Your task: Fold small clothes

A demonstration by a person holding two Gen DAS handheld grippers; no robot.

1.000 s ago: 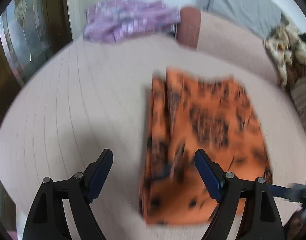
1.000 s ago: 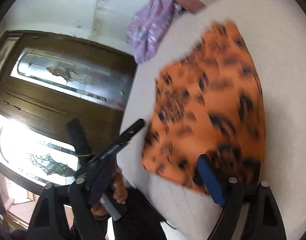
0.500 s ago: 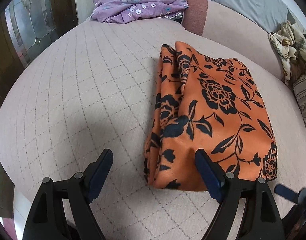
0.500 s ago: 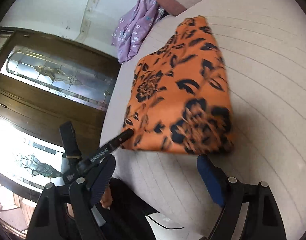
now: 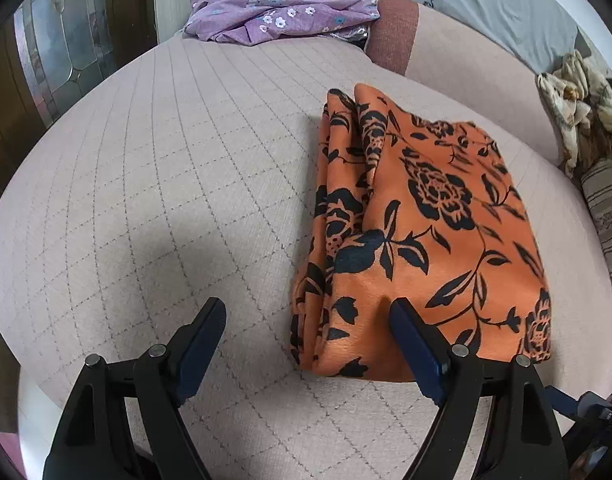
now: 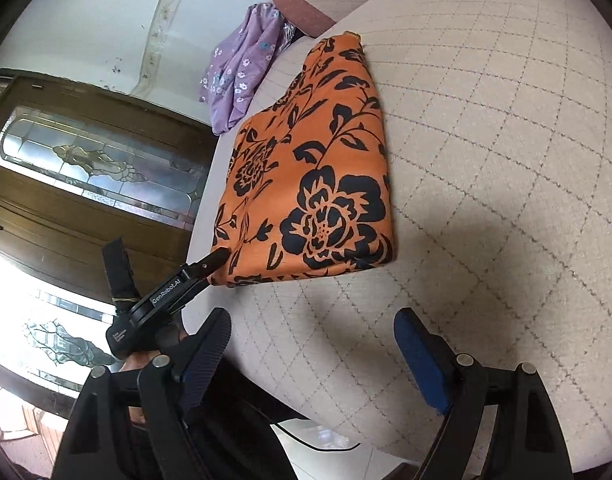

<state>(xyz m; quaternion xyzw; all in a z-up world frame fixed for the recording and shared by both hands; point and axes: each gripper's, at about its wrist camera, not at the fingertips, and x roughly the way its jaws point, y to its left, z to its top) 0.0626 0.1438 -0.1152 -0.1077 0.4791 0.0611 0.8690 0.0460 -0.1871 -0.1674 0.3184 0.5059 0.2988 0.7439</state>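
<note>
An orange cloth with black flowers (image 5: 418,232) lies folded into a thick rectangle on the beige quilted cushion (image 5: 154,184). It also shows in the right wrist view (image 6: 310,176). My left gripper (image 5: 306,328) is open and empty at the cloth's near edge, its right finger touching the fabric. My right gripper (image 6: 312,344) is open and empty, a little short of the cloth's near end. The left gripper also shows in the right wrist view (image 6: 204,266), its fingertip at the cloth's corner.
A purple flowered garment (image 5: 282,10) lies at the far end of the cushion. A crumpled beige patterned cloth (image 5: 578,108) lies at the right. A grey pillow (image 5: 506,12) is behind. A wooden door with glass panels (image 6: 86,168) stands beyond the cushion's edge.
Both grippers have drawn back from the folded cloth and steadied. The right gripper was over the cloth's end and now sits clear of it. The cloth lies still.
</note>
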